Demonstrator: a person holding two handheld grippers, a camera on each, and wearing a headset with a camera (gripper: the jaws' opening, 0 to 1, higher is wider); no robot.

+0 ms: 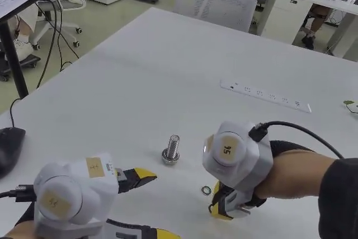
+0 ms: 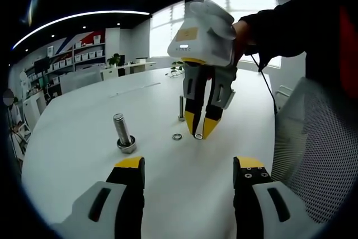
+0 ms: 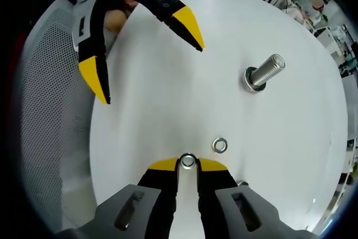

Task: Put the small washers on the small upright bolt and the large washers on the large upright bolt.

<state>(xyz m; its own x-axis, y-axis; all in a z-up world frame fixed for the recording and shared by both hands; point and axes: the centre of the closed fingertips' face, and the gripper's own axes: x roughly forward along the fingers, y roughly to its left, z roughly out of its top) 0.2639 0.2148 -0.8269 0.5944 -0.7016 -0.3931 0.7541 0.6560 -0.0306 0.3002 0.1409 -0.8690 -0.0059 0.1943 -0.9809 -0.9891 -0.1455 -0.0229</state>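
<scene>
My left claw [image 2: 189,165] hangs wide, empty. On the bench [image 2: 72,138] stand two bolts: large bolt [image 2: 123,134], then small bolt [image 2: 182,107]. My right claw [image 2: 199,129] is narrow, seemingly pinching a small washer [image 3: 188,160] by its rim. A second washer [image 3: 220,145] lies just beside. Thin, light, slippery: grip the edges.

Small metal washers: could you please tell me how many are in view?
2. One small silver metal washer sits between the tips of the right hand-held gripper; a second washer lies on the white table beside it. Others may be hidden.
</scene>
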